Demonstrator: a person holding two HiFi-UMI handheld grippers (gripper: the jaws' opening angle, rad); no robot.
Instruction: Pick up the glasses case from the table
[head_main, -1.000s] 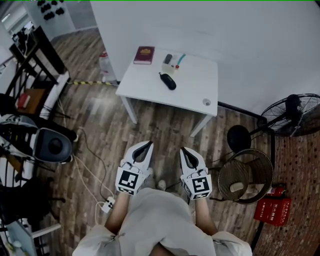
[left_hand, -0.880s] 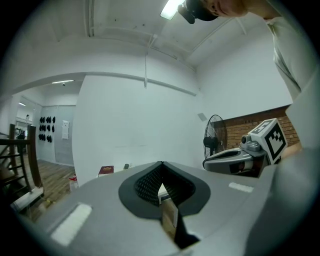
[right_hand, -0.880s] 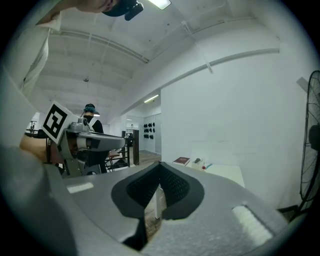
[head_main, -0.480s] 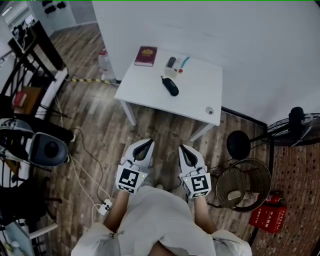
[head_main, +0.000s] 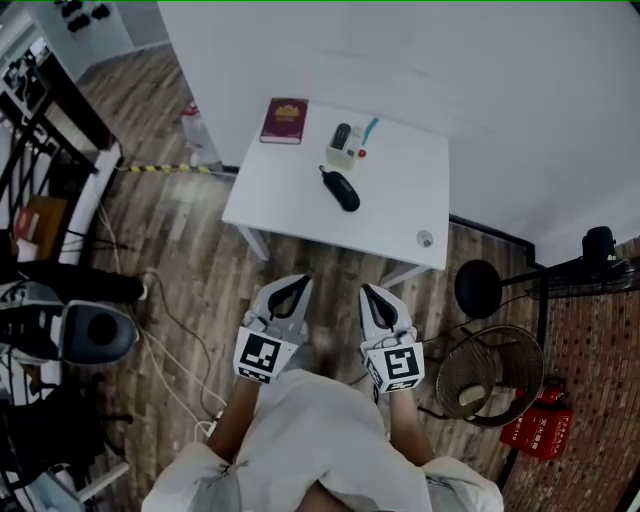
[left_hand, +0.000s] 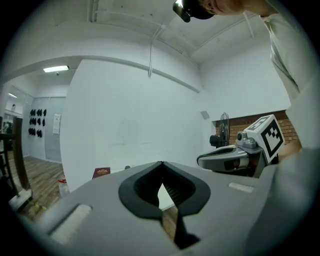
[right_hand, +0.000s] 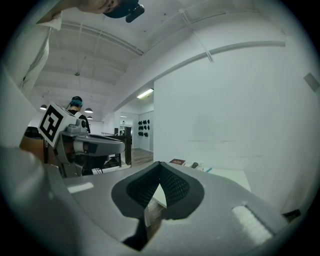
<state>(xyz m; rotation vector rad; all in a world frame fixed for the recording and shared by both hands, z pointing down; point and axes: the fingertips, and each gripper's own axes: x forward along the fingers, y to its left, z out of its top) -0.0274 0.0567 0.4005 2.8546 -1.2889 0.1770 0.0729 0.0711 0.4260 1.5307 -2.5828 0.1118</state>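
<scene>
The bench (head_main: 290, 205) now sits lower in the head view, its near edge much closer to the two grippers than a second ago, while the fan at the right has slid almost out of sight. I take this to mean the person is walking up to the bench. The task is only in its approach, with nothing reached for yet.

The glasses case (head_main: 341, 189), a dark oblong, lies slantwise near the middle of the bench. It is just in front of a small white box (head_main: 341, 153) and well apart from the maroon book (head_main: 284, 107) at the far left corner.

The left gripper (head_main: 299, 282) and right gripper (head_main: 367, 291) are held side by side before the person's waist, forearms tucked in. Both point roughly level toward the bench, with their marker cubes toward the body. Each gripper's own view shows its jaws closed tip to tip with nothing between them, and both are short of the bench edge. The jaws will need to part before either can take the case.
</scene>
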